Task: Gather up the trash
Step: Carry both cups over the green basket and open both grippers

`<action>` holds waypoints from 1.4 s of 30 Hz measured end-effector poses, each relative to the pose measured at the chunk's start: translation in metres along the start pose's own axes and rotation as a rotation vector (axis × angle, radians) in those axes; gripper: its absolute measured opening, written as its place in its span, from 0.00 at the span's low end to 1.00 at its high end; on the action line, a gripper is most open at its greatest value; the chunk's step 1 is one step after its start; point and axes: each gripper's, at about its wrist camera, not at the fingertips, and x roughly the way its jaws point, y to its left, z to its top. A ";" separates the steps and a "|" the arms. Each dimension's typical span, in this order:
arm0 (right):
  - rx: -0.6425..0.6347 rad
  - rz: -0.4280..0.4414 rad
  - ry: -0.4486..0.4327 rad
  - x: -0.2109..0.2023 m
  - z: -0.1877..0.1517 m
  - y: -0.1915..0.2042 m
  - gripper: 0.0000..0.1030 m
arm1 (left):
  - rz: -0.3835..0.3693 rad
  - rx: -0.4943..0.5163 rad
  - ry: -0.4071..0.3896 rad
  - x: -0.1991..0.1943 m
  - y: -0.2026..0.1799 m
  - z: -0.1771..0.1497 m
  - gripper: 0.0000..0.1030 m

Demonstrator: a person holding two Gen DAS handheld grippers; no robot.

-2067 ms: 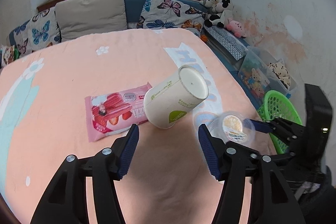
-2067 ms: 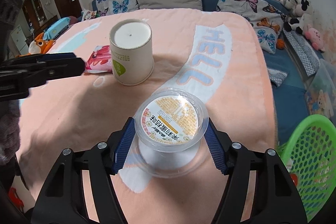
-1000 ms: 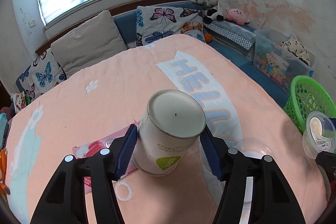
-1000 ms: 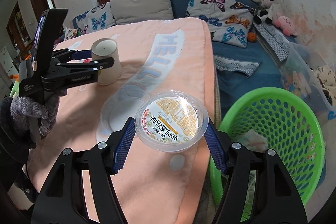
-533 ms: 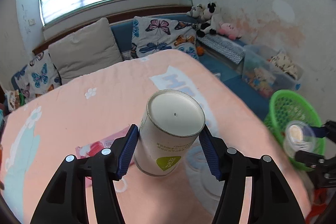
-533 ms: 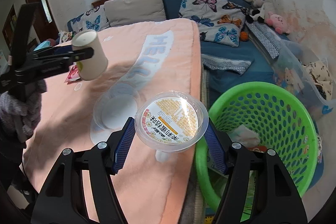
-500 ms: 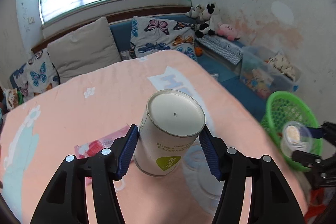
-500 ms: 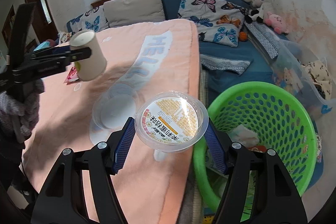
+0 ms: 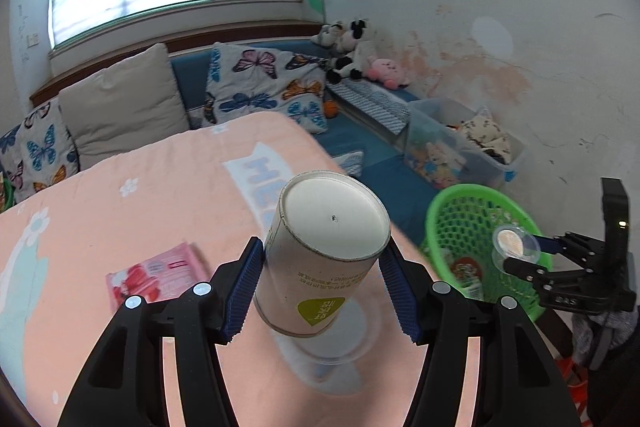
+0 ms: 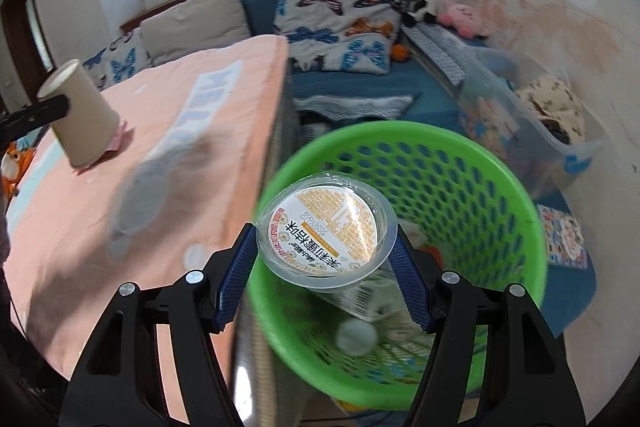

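My left gripper (image 9: 320, 291) is shut on an upturned beige paper cup (image 9: 320, 259) with a green label, held in the air above the peach tablecloth (image 9: 120, 227). My right gripper (image 10: 324, 271) is shut on a clear plastic cup (image 10: 326, 227) with an orange printed lid, held over the near rim of the green mesh basket (image 10: 460, 179). The left wrist view shows that same plastic cup (image 9: 514, 247) and basket (image 9: 460, 223) at the right. A pink snack wrapper (image 9: 156, 275) lies flat on the table. The paper cup (image 10: 80, 119) also shows at left in the right wrist view.
Some trash lies in the basket's bottom (image 10: 360, 335). A clear round lid (image 9: 340, 339) rests on the cloth under the paper cup. Cushions (image 9: 120, 107), plush toys (image 9: 360, 59) and a clear storage bin (image 9: 460, 143) line the blue bench beyond the table edge.
The right gripper carried the plastic cup off the table edge to above the basket. The left gripper lifted the paper cup higher and swung toward the basket side. Both grips stayed as they were.
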 end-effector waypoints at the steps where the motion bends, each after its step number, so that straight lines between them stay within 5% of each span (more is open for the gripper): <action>1: 0.010 -0.009 0.000 -0.001 -0.001 -0.006 0.64 | -0.010 0.005 -0.003 -0.001 -0.005 0.001 0.56; 17: 0.136 -0.103 0.015 -0.003 -0.019 -0.063 0.68 | -0.124 0.088 0.010 0.023 -0.078 0.018 0.56; 30: 0.150 -0.082 -0.025 -0.032 -0.032 -0.070 0.71 | -0.205 0.146 0.079 0.075 -0.143 0.022 0.57; 42: 0.153 -0.047 -0.031 -0.038 -0.039 -0.066 0.71 | -0.232 0.143 0.132 0.102 -0.164 0.018 0.57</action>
